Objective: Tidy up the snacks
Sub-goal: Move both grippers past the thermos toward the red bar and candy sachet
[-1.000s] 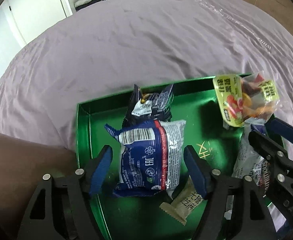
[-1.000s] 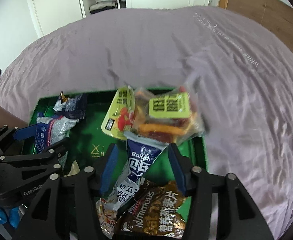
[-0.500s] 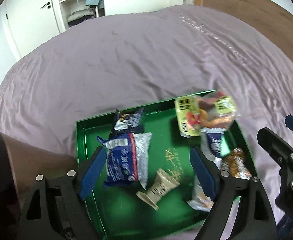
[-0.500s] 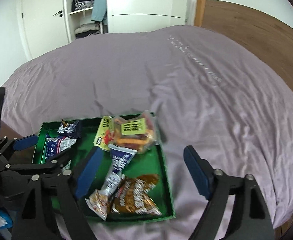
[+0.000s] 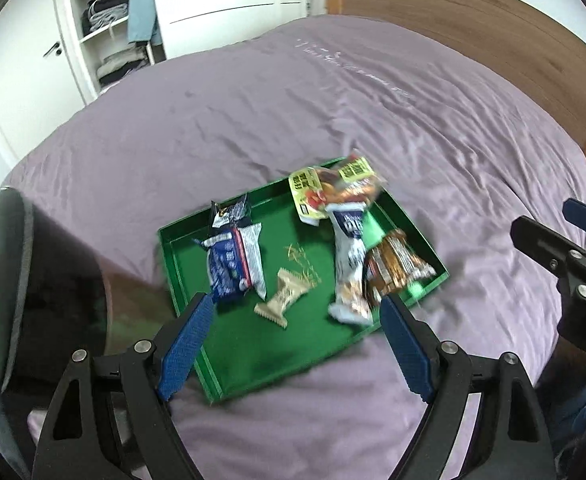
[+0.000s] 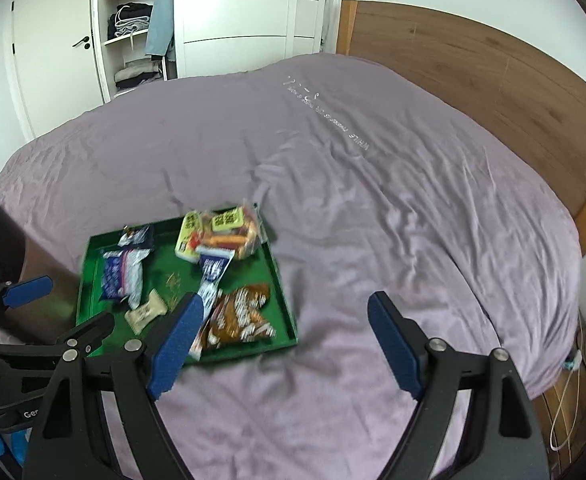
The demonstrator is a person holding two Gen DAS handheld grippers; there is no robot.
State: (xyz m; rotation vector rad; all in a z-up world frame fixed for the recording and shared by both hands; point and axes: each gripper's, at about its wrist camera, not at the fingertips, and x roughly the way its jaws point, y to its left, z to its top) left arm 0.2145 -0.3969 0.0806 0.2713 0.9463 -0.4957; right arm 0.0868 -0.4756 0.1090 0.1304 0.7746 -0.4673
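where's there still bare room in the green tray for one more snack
The near part of the green tray is bare, from its front rim up to the small beige packet. A narrower bare strip runs up the middle, between the blue and white packet and the long white pouch. The far right corner is crowded: the yellow-labelled bag overlaps the pouch, beside the brown bag.

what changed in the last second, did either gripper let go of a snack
Yes. The right gripper released the blue-and-white packet; the left gripper widened off the blue pack. Both pulled up and back, empty. The snacks stayed in the green tray on the bed.
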